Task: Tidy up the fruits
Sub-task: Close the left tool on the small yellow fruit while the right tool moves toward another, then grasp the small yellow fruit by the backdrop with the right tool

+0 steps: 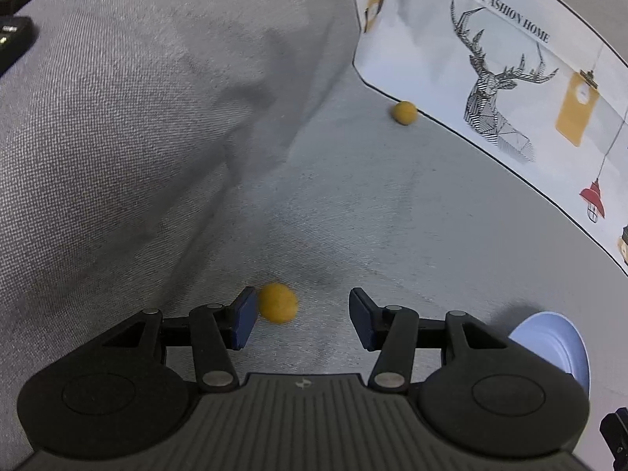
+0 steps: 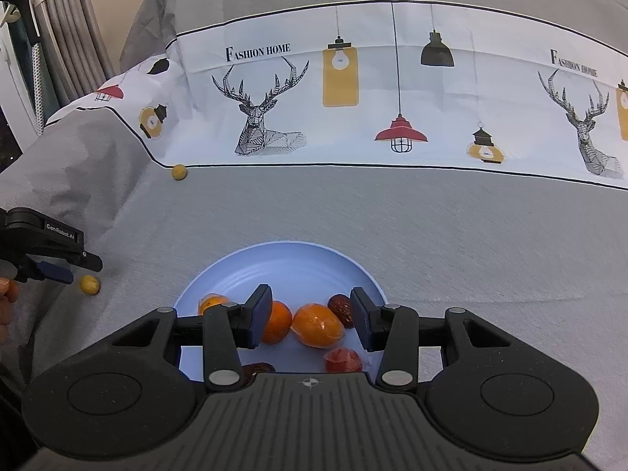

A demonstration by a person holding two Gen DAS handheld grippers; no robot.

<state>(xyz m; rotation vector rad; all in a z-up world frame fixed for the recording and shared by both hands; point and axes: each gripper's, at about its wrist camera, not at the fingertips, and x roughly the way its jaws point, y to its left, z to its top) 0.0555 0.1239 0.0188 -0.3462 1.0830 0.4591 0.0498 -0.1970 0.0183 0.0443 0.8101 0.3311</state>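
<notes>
On a bed draped in grey cloth [image 2: 392,216], the left gripper [image 1: 303,312] comes down over a small yellow fruit [image 1: 277,302], its jaws apart and clamped on nothing, the fruit lying just inside the left-hand pad and seemingly touching it rather than centred in the gap. A second yellow fruit [image 1: 404,112] sits well apart, at the dark-piped edge of a white printed band [image 1: 510,78] showing deer heads and lamps. The right gripper [image 2: 311,316] hangs over a pale blue plate [image 2: 282,263], its jaws likewise apart with nothing held; on the plate beneath lie an orange [image 2: 279,322], a wrapped orange fruit [image 2: 318,329], what look like red dates [image 2: 340,305] and a wrapped red fruit [image 2: 342,360]. The right wrist view shows the left tool low at the frame's edge with the near yellow fruit [image 2: 90,285] just beside its tips and a person's hand [image 2: 6,302] behind it. Judged from these views, the yellow fruit is light, round and free to roll on the soft bedding, its skin probably firm but easily bruised; the sensible hold is across its widest middle, with the gap first shifted so the fruit sits between both pads, then closed gently, since an off-centre pinch could squirt it away toward the fold of cloth.
</notes>
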